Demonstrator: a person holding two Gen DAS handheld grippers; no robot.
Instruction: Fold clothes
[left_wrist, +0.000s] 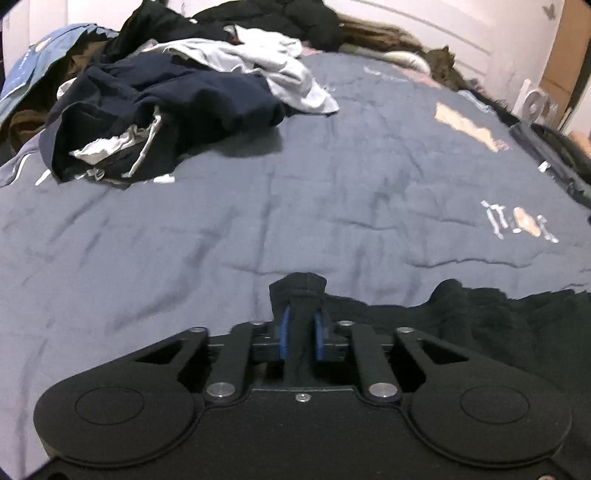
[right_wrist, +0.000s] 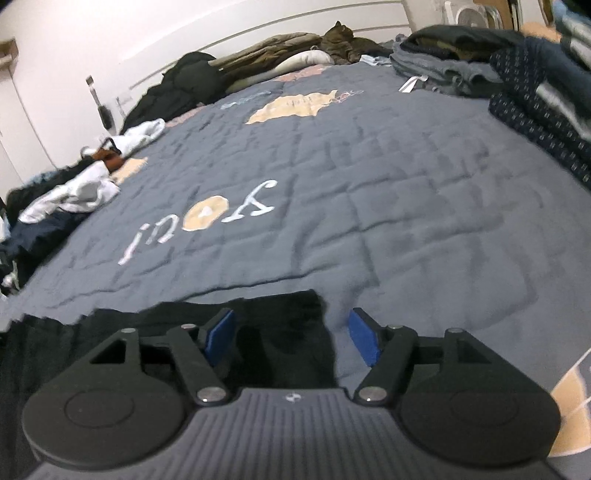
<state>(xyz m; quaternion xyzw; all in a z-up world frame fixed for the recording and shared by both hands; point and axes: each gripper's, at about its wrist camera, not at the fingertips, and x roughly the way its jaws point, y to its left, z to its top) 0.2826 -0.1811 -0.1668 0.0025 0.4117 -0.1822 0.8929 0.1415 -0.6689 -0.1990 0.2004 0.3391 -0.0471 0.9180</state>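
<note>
Black fabric, a dark garment (left_wrist: 480, 314), lies flat at the near edge of the blue-grey quilt (left_wrist: 295, 203), spread along the bottom of both wrist views. Its long axis runs from nine o'clock to three o'clock, across the line of both grippers.

Left gripper (left_wrist: 301, 325): jaws narrow, blue pads clamped on a bunched corner of the garment, which stands up in a small peak between them. The rest of the cloth trails off toward three o'clock from this grip.

Right gripper (right_wrist: 291, 334): jaws apart, nothing pinched. The garment's other corner (right_wrist: 288, 317) lies between the pads, nearer the left pad; bare quilt shows beside the right pad. The cloth extends toward nine o'clock from here. In my judgement this gripper is the one with work outstanding: it must close on that corner before the edge can be lifted and carried toward twelve o'clock for the fold.

Writing: stitched white letters on the quilt (right_wrist: 199, 221) read roughly "you", seen upside down in the right view, with a tan disc serving as the "o". Further lettering near the tan patch at twelve o'clock is too blurred to read. No brand labels legible.

Unfolded laundry (left_wrist: 155, 107) sits at ten o'clock in the left view; folded stacks (right_wrist: 517, 74) sit at two o'clock in the right view.
</note>
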